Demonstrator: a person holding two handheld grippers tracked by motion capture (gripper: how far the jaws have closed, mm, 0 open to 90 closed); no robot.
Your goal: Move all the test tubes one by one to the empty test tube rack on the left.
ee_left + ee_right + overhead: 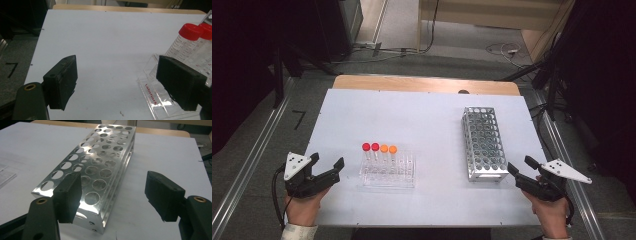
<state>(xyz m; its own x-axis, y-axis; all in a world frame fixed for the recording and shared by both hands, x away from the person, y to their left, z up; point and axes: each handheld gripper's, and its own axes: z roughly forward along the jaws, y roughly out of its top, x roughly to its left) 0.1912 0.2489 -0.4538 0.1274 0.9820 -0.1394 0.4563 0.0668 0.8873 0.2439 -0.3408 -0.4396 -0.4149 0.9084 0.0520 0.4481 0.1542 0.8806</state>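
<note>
A clear plastic rack [388, 172] stands near the table's front, left of centre. It holds two red-capped tubes [370, 148] and two orange-capped tubes [388, 149] upright. A metal rack [484, 143] full of round holes stands to the right, empty. My left gripper [328, 161] rests open at the front left, just left of the clear rack [156, 100]; a red-capped tube [183, 41] rises behind its right jaw. At the front right my right gripper [522, 165] is open, close to the near end of the metal rack [93, 170], with nothing between the jaws.
The white table top [422, 120] has a wooden strip [427, 84] along its far edge. Aluminium rails [247, 165] run along both sides of the table. Cables [507, 49] lie on the floor beyond, with dark stands at the back corners.
</note>
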